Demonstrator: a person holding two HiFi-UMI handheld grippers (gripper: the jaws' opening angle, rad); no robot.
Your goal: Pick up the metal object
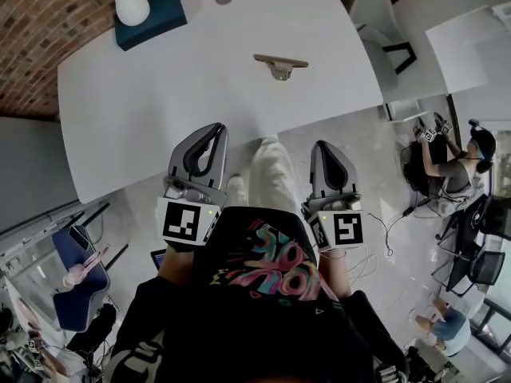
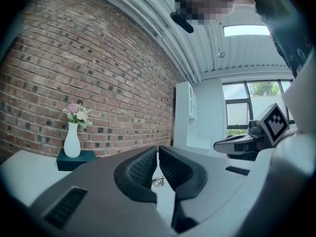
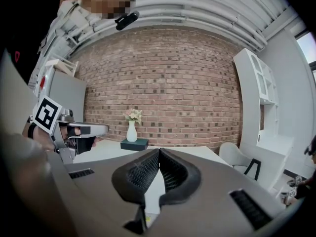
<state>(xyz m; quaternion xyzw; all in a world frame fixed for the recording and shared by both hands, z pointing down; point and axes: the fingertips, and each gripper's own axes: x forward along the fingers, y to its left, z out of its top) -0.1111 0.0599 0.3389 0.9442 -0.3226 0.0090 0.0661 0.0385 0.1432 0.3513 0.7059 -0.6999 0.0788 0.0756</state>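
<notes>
Metal object (image 1: 280, 65) pickup has not begun, judging by how both claws are carried. Nearest, short of the desk's (image 1: 160, 94) near edge and over the floor, the left claw (image 1: 214, 128) and right claw (image 1: 319, 144) sit close against the person's body, side by side and pointing toward the desk. Each is pressed together with nothing between its pads, as each claw's own view, left (image 2: 158, 149) and right (image 3: 159, 151), shows. This looks like a relaxed carrying pose, not a reach. Whichever claw is used will need to spread before it can take anything. Beyond the desk's near edge comes a wide bare stretch of white top, then the metal object, lying flat and alone on the desk right of its middle, well apart from both claws. In the left gripper view a glint of it (image 2: 158, 182) shows through the slit under the closed tips, so that claw seems lined up on it already. Lying low and flat, it probably needs a grip from above or across its narrow width. At the desk's far left corner a vase (image 1: 131, 6) stands upright on a teal box (image 1: 164, 10), clear of any reach path. Past the desk is a brick wall (image 1: 40, 22).
</notes>
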